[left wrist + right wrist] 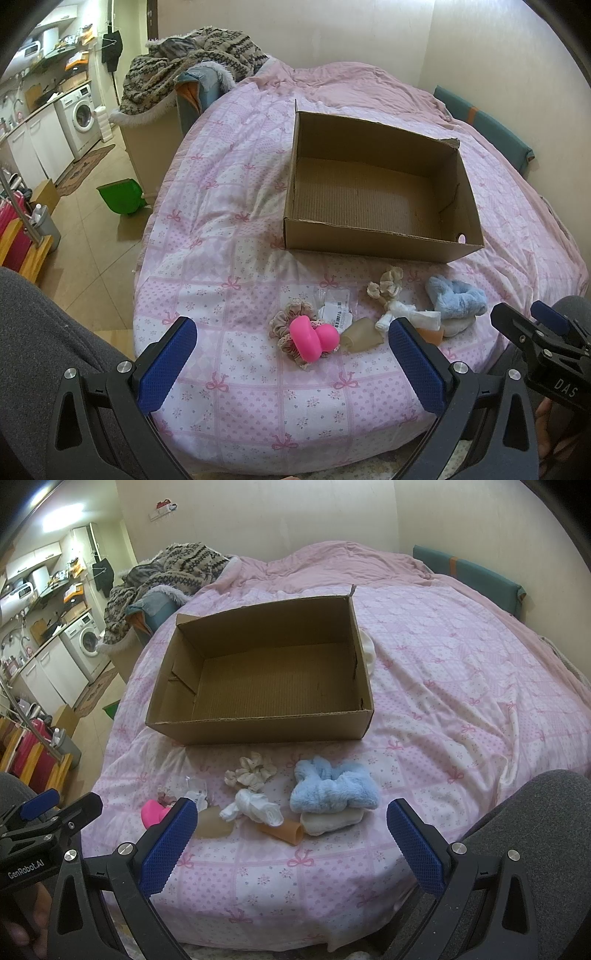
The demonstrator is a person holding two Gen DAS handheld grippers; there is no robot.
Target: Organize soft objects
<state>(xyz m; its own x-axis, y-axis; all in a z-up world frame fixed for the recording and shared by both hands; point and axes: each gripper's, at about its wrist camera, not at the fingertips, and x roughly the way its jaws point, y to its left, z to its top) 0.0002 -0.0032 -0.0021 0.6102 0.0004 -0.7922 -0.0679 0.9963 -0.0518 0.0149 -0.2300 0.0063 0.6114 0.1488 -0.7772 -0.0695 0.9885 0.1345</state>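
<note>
Both grippers hover over the near edge of the bed [461, 686], empty: the left gripper [291, 365] and the right gripper [291, 845] each have their fingers spread wide. An open cardboard box [258, 723] sits mid-bed, its long axis running roughly across the bed. Between box and near edge lies a row of soft items: a pink piece [314, 338] on a beige scrunchie [282, 319], a white knotted cloth [255, 808], a cream scrunchie [253, 771], and a fluffy blue piece [334, 788] lying crosswise.
</note>
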